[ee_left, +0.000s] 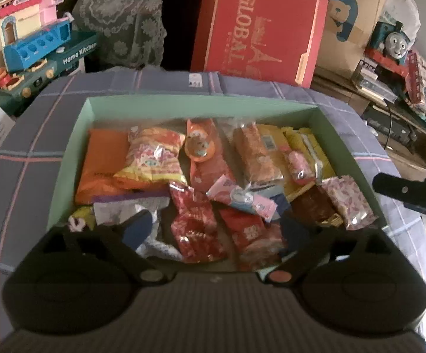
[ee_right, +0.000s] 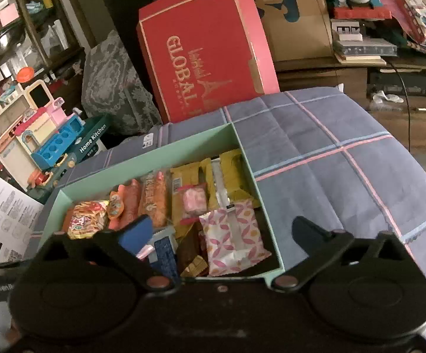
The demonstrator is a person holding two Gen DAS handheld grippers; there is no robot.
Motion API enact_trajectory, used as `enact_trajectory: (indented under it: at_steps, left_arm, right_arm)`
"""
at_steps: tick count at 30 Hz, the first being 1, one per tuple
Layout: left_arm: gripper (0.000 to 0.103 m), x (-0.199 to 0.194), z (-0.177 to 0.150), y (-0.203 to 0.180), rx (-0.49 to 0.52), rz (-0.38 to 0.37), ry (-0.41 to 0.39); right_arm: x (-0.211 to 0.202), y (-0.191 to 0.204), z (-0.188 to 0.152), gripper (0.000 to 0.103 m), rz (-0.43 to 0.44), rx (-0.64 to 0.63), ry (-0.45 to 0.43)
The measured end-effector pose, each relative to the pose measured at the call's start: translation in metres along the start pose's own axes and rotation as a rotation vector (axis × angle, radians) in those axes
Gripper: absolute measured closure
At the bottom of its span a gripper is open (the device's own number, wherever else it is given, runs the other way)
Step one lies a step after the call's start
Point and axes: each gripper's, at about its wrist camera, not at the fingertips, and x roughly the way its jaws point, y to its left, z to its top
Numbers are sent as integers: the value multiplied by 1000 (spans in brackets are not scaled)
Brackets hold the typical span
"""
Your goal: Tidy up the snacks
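Observation:
A mint-green box (ee_left: pixel 183 104) on a grey plaid cloth holds many snack packets: an orange bag (ee_left: pixel 102 158), a yellow-red bag (ee_left: pixel 151 158), red packets (ee_left: pixel 195 220), yellow packets (ee_left: pixel 310 147) and a white packet with pink petals (ee_left: pixel 349 203). My left gripper (ee_left: pixel 216 229) is open and empty, hovering over the box's near edge. My right gripper (ee_right: pixel 221 235) is open and empty over the box's right near corner (ee_right: pixel 277 261), above the pink-petal packet (ee_right: pixel 230 235). The right gripper's finger also shows in the left wrist view (ee_left: pixel 407 191).
A red "GLOBAL" box (ee_left: pixel 260 26) leans behind the table. A toy kitchen (ee_left: pixel 36 44) stands at the left, a toy train (ee_left: pixel 395 41) and shelves at the right. The plaid cloth (ee_right: pixel 345 153) spreads right of the box. A printed sheet (ee_right: pixel 1 211) lies at the left.

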Motion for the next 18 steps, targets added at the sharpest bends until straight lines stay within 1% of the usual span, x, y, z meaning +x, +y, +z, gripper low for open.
enact_trajectory:
  at_steps: [4, 12, 18]
  left_arm:
    - [2, -2, -3, 5, -22, 2, 6]
    - [0, -19, -11, 9, -33, 7, -6]
    - [0, -36, -21, 14, -51, 10, 1]
  right_arm:
    - [-1, 1, -3, 0, 2, 12, 12]
    - [-11, 5, -14, 0, 11, 28, 41]
    - [-30, 9, -27, 0, 16, 35, 60]
